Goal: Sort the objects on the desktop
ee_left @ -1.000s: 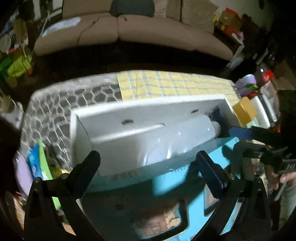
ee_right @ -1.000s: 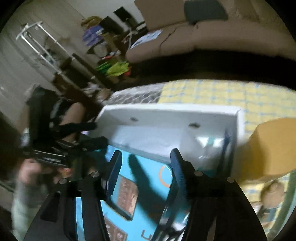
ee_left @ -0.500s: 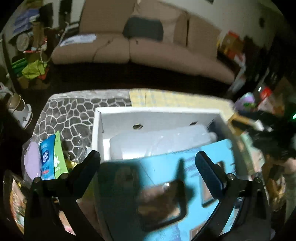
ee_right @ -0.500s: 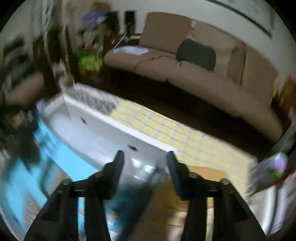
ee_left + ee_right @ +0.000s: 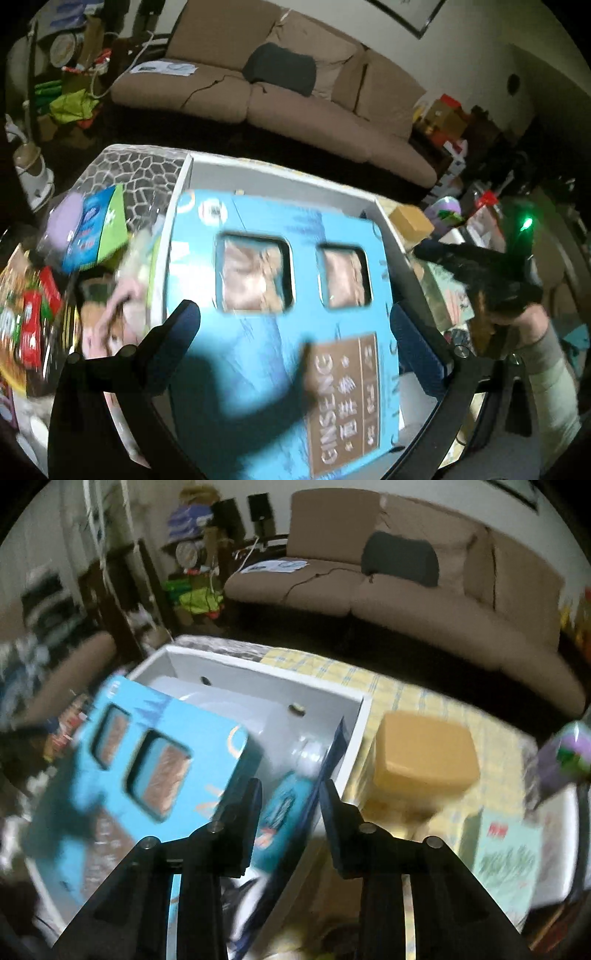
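The blue box [image 5: 280, 317] has dropped flat into the white bin [image 5: 354, 746]; both hand-held grippers, left [image 5: 295, 332] and right [image 5: 291, 805], are released, the orange box [image 5: 424, 757] at 2 o'clock.

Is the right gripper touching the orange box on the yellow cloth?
Apart. The right wrist view shows the right gripper open and empty, with cloth visible between it and the orange box.

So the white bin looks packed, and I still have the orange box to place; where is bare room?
The yellow checked cloth behind the orange box is bare. The white bin is crowded by the blue box, and its left side is cluttered.
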### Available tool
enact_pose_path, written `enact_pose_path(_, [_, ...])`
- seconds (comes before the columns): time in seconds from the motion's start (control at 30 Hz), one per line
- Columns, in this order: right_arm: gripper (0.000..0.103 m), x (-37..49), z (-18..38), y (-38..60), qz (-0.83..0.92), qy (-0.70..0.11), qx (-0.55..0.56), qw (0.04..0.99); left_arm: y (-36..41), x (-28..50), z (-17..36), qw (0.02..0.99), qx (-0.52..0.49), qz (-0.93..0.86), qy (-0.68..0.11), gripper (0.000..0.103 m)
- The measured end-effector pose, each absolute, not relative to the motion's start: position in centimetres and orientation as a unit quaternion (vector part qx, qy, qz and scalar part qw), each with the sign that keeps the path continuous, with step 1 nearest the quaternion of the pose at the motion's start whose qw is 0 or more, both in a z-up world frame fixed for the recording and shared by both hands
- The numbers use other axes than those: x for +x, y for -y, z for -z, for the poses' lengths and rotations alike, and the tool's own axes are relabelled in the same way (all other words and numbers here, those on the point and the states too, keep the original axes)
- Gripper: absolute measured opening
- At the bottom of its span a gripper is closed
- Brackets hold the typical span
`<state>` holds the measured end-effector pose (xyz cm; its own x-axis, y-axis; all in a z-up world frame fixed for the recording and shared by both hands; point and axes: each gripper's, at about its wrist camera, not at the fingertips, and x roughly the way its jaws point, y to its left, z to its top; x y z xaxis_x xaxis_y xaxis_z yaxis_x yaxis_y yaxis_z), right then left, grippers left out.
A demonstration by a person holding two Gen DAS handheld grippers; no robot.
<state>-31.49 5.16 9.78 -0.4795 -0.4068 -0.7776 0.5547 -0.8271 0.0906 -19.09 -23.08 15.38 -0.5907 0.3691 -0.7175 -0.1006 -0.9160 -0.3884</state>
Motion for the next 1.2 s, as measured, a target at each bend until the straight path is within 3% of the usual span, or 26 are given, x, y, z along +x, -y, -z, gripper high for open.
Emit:
enact_pose_path(0.13, [0.037,-28.7,-11.4,-7.1,0.851,-0.046,0.425,0.303,21.0,-16.3,-15.2,0.122,-0.430,-0.879,0.167,0.103])
enact_pose_path(0.2, [0.045,-27.3,-11.9,-7.6,0.850,-0.043,0.423,0.310,20.4,-15.2,-15.3,0.097,-0.420,-0.884,0.180,0.103])
enact_pose_path(0.4, [0.048,-24.1,-12.6,-9.4,0.836,0.012,0.432,0.338,19.5,-10.8,-14.9,0.032,-0.396,-0.889,0.226,0.103])
enact_pose_path(0.47, [0.054,-23.6,-12.3,-9.4,0.826,0.048,0.442,0.347,19.4,-9.5,-14.3,0.036,-0.389,-0.886,0.249,0.103])
enact_pose_path(0.57, [0.054,-23.0,-11.8,-9.0,0.823,0.055,0.447,0.346,19.7,-8.2,-13.0,0.052,-0.374,-0.880,0.288,0.103])
enact_pose_path(0.73, [0.056,-22.6,-11.5,-9.6,0.826,0.054,0.447,0.340,19.3,-8.4,-12.2,0.074,-0.390,-0.877,0.272,0.103])
enact_pose_path(0.9, [0.052,-21.1,-10.3,-6.7,0.813,-0.053,0.452,0.362,18.6,-8.8,-11.8,0.093,-0.402,-0.863,0.290,0.103])
enact_pose_path(1.1, [0.040,-18.5,-5.0,-0.9,0.758,-0.261,0.482,0.354,18.1,-8.6,-11.8,0.112,-0.412,-0.854,0.297,0.103])
enact_pose_path(1.2, [0.038,-18.6,-3.7,-0.2,0.741,-0.304,0.485,0.351,18.4,-8.5,-12.0,0.116,-0.411,-0.851,0.307,0.103])
